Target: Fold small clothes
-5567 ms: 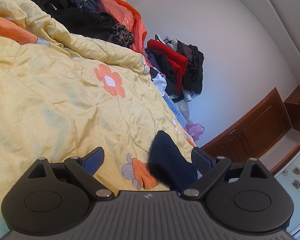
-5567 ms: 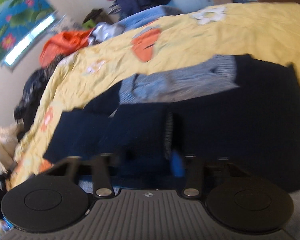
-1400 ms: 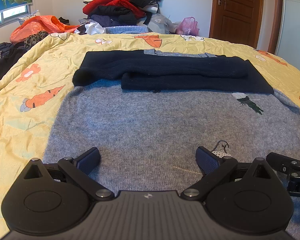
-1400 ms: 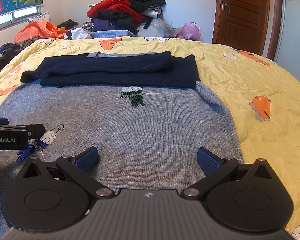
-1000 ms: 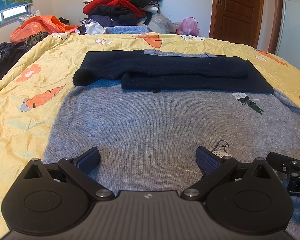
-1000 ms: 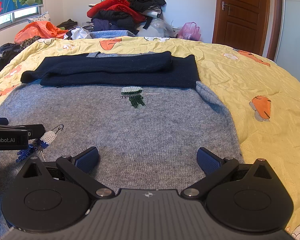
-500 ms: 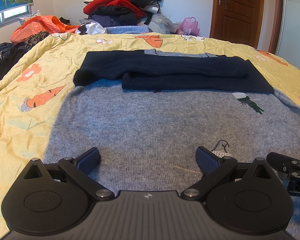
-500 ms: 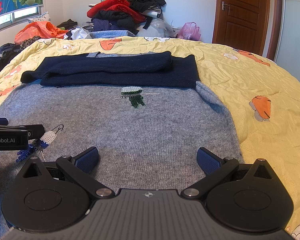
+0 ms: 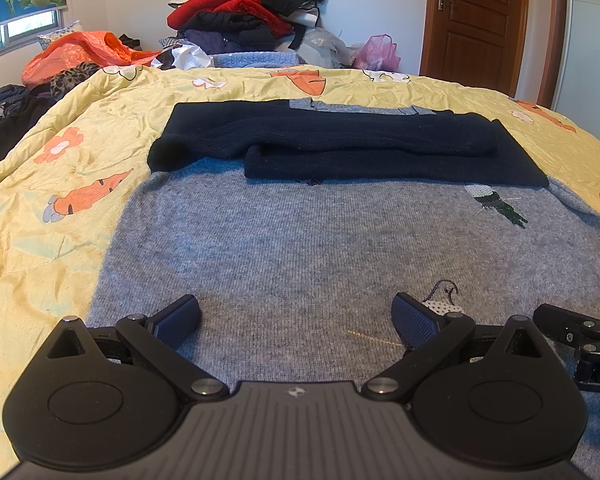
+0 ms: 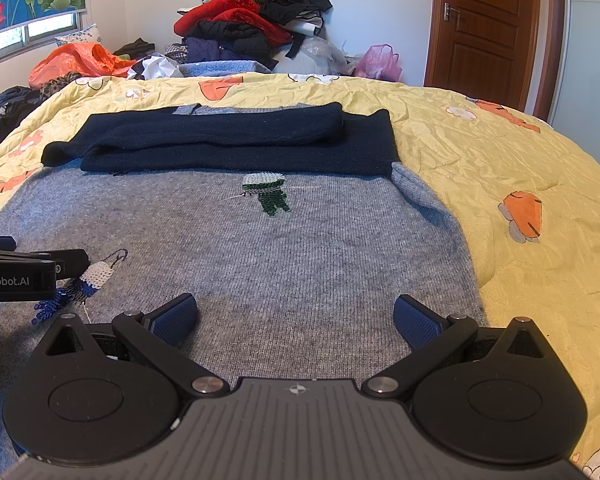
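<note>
Both grippers poised at the sweater's near hem

The grey sweater point(image 9: 320, 240) lies flat on the yellow quilt point(image 10: 520, 152), navy sleeves point(image 10: 220, 136) folded across its far end. I hold my left gripper point(image 9: 296, 318) and right gripper point(image 10: 296, 316) over the near hem, jaws spread wide and empty, side by side, likely to lift it evenly.

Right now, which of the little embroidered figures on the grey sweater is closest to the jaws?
The blue-and-white sequinned figure, at the near hem between the left gripper and right gripper. The green-and-white figure sits farther up, just below the folded navy sleeves.
</note>
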The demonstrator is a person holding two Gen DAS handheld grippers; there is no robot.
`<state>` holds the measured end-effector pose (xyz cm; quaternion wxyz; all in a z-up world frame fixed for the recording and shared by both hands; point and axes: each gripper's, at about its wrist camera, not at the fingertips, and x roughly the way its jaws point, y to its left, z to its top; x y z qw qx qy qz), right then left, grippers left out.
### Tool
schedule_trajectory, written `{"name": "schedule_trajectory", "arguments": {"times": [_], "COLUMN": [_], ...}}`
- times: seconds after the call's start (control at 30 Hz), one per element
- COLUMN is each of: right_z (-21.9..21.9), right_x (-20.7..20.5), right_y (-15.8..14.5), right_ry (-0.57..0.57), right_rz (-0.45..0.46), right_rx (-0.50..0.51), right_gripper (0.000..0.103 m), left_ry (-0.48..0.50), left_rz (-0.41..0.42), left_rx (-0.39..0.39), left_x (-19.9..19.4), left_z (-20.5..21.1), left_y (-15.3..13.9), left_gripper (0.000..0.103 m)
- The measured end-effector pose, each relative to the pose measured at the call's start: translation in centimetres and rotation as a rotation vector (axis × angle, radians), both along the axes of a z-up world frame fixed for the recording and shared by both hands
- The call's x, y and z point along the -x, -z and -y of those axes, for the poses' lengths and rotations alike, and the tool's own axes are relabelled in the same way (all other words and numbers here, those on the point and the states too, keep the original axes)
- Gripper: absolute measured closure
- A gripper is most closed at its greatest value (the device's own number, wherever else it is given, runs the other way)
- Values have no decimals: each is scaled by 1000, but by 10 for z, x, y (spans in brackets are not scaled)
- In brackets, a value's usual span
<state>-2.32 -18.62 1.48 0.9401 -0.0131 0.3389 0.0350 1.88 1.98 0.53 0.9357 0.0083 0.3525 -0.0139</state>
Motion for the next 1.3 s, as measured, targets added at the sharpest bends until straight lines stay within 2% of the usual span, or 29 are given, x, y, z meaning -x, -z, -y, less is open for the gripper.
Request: {"name": "schedule_trajectory", "arguments": {"times": [0.8,0.93,1.13,1.3], "right_z": [1,5,24,43], "right_x": [3,28,105,151], "right_y": [-1,-3,-9,-18], "right_ry": [-1,-38,-182,-258], "right_rz": [-3,-14,-16,-74], "right_rx": [0,19,47,28], "right_gripper": [0,0,0,0], "left_ry": [-8,-9,35,35], "left_rz": [-13,-23,-14,-40], "left_rx": [-7,-21,-46,-27], "left_x": [6,42,130,173], "left_z": [-2,-8,-26,-44], "left_y": [-1,-2,-3,-10], "left_gripper": [0,0,0,0]}}
